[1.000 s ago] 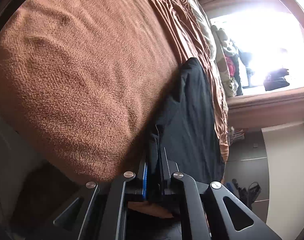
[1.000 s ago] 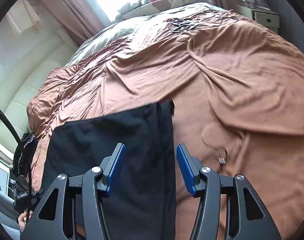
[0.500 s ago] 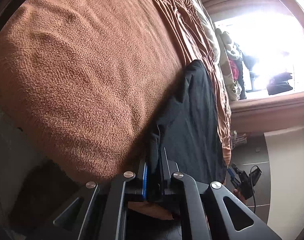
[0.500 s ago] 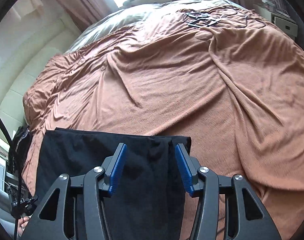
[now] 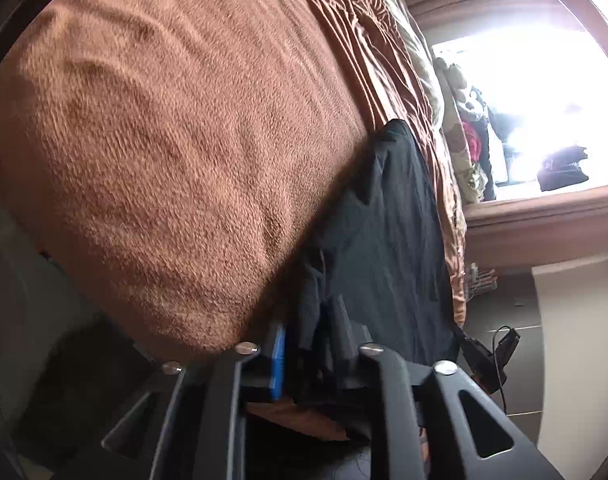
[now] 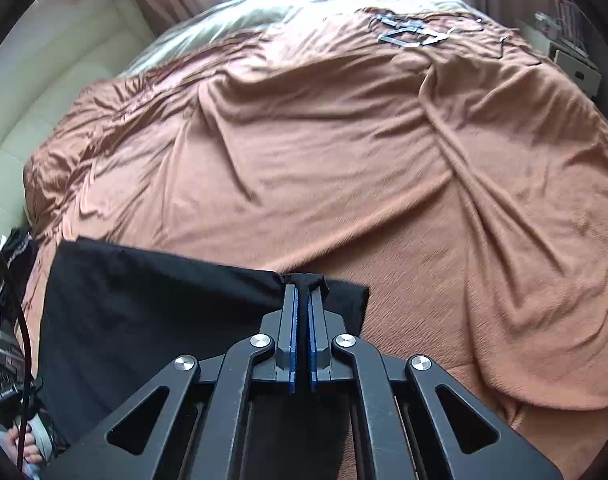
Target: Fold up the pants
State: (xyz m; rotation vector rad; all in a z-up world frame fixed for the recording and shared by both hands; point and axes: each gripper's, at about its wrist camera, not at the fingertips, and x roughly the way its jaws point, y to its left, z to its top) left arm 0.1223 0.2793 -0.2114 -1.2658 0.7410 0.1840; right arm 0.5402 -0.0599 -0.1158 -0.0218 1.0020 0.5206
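Now that the right gripper (image 6: 301, 300) has clamped the pants (image 6: 152, 312) edge near the blanket (image 6: 344, 152), left gripper (image 5: 312, 344) likewise pinching fabric, folding may proceed

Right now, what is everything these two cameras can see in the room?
pants: one pair, black, lying flat on the near left part of the bed.
blanket: one, rust brown, wrinkled, covering the bed.
lighter bedding: pale, at the far end of the bed under the window.
thin dark items: a few, lying on the far part of the blanket; too small to tell what they are.
pile of clothes: mixed colours, by the bright window.
left gripper: black with blue fingers, shut on a pants edge.
right gripper: black with blue fingers, shut on the pants' far edge.
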